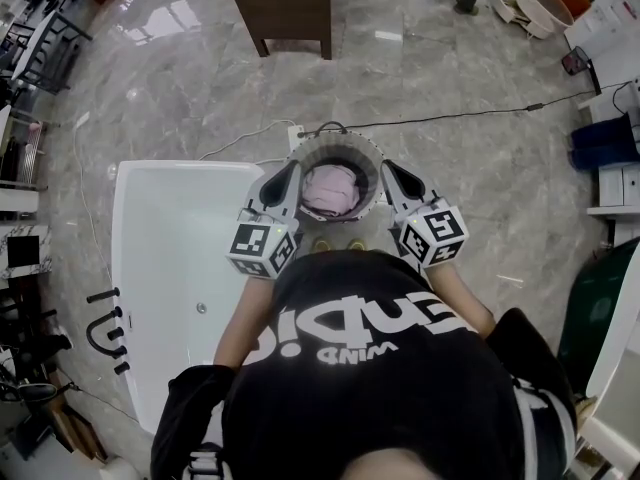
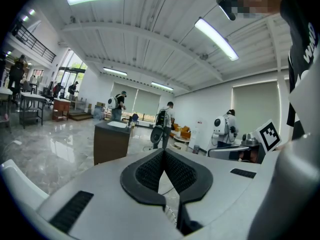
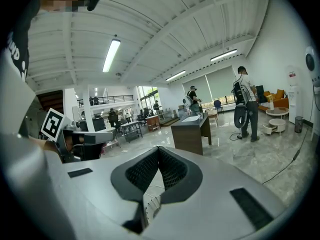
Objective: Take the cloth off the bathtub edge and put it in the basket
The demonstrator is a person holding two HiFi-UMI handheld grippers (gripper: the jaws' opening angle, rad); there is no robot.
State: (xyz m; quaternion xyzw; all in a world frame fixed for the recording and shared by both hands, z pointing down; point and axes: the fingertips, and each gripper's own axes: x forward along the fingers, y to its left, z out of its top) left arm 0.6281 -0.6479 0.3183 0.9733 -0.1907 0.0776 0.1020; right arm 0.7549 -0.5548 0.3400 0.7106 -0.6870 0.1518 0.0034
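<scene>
cloth (image 1: 330,190): pink and bunched, lying inside the basket (image 1: 340,142) at the centre of the head view.

1. nearest the camera, the person's dark shirt fills the lower half of the head view and hides the floor below it.
2. just above the shirt, the left gripper (image 1: 292,172) and the right gripper (image 1: 388,170) flank the basket, one at each side of its rim. whether they touch the rim cannot be told.
3. left gripper jaws: together, pads meeting at the tips, nothing between them in the left gripper view.
4. right gripper jaws: together, likewise empty in the right gripper view. neither gripper holds the cloth.
5. the white bathtub (image 1: 170,268) occupies the left of the head view, just beside the basket. no cloth shows on its visible edge. the stretch of edge under the person's arm and shirt is hidden.
6. further off, a cable (image 1: 450,116) runs across the marble floor to the upper right, and a dark wooden cabinet (image 1: 290,3) stands at the top centre.

status, as a judgement: removal from the bathtub edge and placement in the basket both appear done. release also appears done, since the jaws are empty. what is left is at most to draw both grippers clear of the basket.
</scene>
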